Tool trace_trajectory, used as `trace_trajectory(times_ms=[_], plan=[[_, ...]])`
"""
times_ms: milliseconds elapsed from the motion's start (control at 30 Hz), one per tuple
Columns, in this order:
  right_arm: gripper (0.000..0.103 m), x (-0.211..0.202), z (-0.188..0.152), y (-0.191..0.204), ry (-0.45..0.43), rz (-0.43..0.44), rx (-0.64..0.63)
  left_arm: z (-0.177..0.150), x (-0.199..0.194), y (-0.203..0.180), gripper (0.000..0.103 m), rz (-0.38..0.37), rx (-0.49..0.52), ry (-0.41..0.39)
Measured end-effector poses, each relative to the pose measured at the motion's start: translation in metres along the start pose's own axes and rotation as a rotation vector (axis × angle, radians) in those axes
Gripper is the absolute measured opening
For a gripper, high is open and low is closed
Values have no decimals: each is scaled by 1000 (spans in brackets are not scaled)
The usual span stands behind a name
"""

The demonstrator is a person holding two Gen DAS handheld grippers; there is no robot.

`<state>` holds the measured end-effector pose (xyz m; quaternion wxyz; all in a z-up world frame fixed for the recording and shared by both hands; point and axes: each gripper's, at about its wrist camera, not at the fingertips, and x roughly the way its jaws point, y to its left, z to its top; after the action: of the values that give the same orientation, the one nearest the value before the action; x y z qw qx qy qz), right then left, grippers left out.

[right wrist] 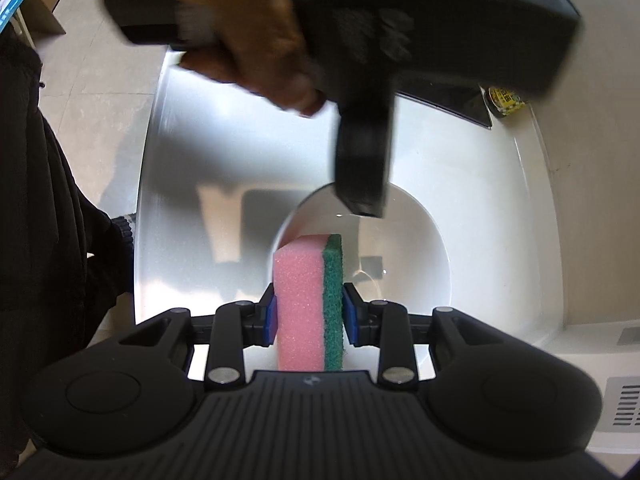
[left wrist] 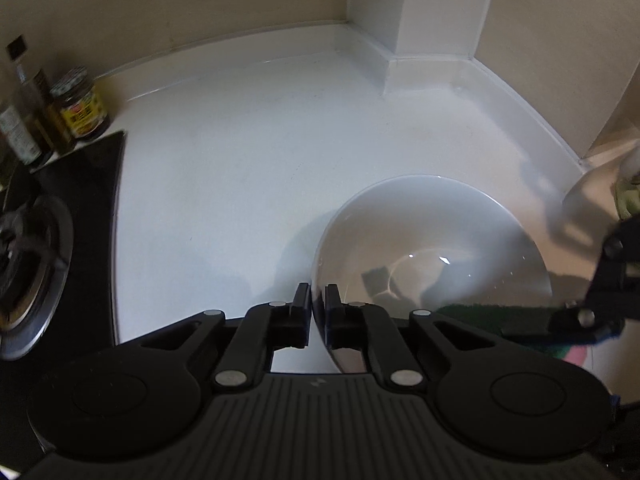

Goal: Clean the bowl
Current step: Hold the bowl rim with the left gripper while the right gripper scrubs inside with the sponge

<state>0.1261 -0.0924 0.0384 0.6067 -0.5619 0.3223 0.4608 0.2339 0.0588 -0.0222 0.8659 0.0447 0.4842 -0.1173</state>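
Note:
A white bowl (left wrist: 432,240) rests on the white counter, and my left gripper (left wrist: 318,300) is shut on its near rim, one finger inside and one outside. My right gripper (right wrist: 309,312) is shut on a pink sponge with a green scouring side (right wrist: 308,300), held upright at the bowl's (right wrist: 412,264) edge. In the left wrist view the right gripper (left wrist: 592,304) comes in from the right with the sponge's green face (left wrist: 480,312) over the bowl's near rim. In the right wrist view a hand (right wrist: 248,40) holds the left gripper (right wrist: 362,168), blurred, above the bowl.
A black gas hob (left wrist: 48,240) lies at the left, with jars and bottles (left wrist: 80,104) behind it against the wall. The white counter (left wrist: 240,168) runs back to a corner with a white pillar (left wrist: 420,20). A person's dark sleeve (right wrist: 48,240) fills the left of the right wrist view.

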Motion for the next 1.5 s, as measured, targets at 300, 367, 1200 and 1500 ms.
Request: trace_trajectory(times_ms=[300,367,1200,1500], plan=[[28,5,-1,3,18,-21,-9,-6,-12,5,6,1,-73,6],[28,3,-2,2,18,-23,-6,-16,-20,7,8,-11,-106,0],[27,6,5,-4,39,-62,-9,-20,-21,12,13,-37,-127,10],[27,8,11,3,34,-53,-59,-11,-9,11,10,-38,-78,19]])
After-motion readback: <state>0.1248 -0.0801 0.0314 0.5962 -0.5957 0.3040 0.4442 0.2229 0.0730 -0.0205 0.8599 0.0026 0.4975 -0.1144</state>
